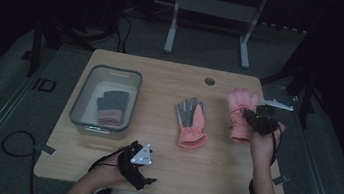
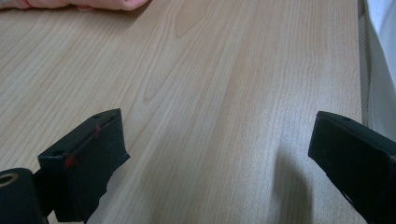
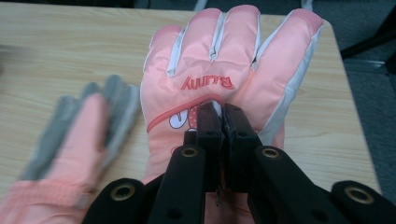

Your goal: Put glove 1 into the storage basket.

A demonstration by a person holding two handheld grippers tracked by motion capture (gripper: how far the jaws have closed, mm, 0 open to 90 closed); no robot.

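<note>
Right gripper point(image 3: 219, 116) has its jaws pressed together on a pinch of fabric at the back of the pink glove point(image 3: 233, 65), just below the stitched lettering; glove fingers fan out ahead of the jaws, cuff runs back beneath them. In the high view that same glove sits under the right gripper point(image 1: 257, 117) near the far right part of the surface point(image 1: 160, 173). Whether the glove is lifted or lying flat, cannot tell. Second pink glove point(image 1: 190, 122), grey palm up, lies to the left of the right jaws, apart from the held one. Left gripper point(image 2: 219, 154) idle, jaws wide apart with bare wood between and ahead of them, nothing in them. Clear bin point(image 1: 86, 97) stands far off to the left of the right jaws, ahead of the left ones, with a dark knit glove point(image 1: 112, 105) inside. Step in hand, by my reading: pickup of the held glove. The next move likely calls for raising it clear of the surface with the pinch kept firm, since only a small fold of slick fabric is caught and it could slip out.
</note>
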